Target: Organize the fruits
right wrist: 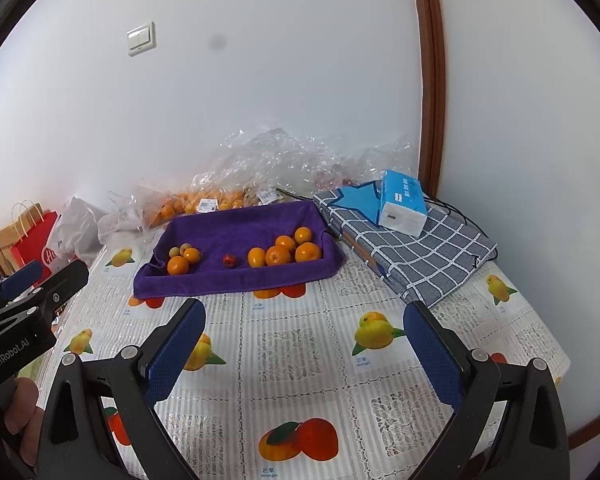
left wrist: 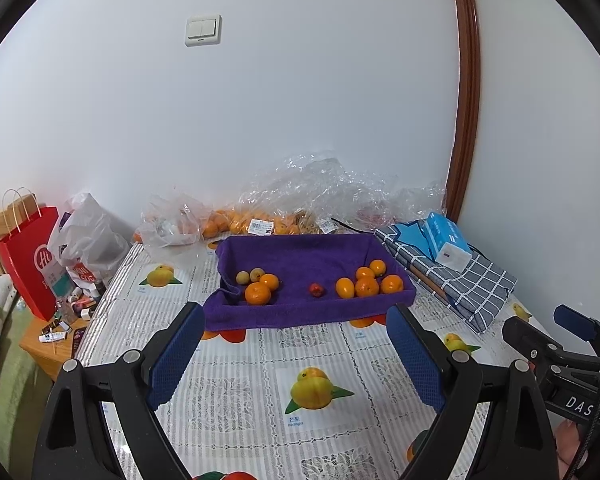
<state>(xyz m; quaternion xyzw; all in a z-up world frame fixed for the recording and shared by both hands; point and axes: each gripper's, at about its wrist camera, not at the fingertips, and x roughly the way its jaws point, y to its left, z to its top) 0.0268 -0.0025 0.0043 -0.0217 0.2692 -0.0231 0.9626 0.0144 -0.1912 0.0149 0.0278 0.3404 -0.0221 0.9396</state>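
Note:
A purple cloth-lined tray (left wrist: pixel 300 312) (right wrist: pixel 236 280) sits at the back of the table. Several oranges lie in its right part (left wrist: pixel 366 286) (right wrist: pixel 278 256). Two oranges and two small pale fruits lie in its left part (left wrist: pixel 258 293) (right wrist: pixel 178 266). A small red fruit (left wrist: pixel 317 289) (right wrist: pixel 229 261) lies in the middle. My left gripper (left wrist: pixel 296 314) is open and empty, just in front of the tray. My right gripper (right wrist: pixel 304 314) is open and empty, a little nearer on the table.
Clear plastic bags with more oranges (left wrist: pixel 236 220) (right wrist: pixel 188 204) lie behind the tray by the wall. A folded checked cloth (left wrist: pixel 452 276) (right wrist: pixel 412 248) with a blue tissue pack (left wrist: pixel 446 240) (right wrist: pixel 404 200) lies to the right. A red paper bag (left wrist: pixel 28 252) stands at the left.

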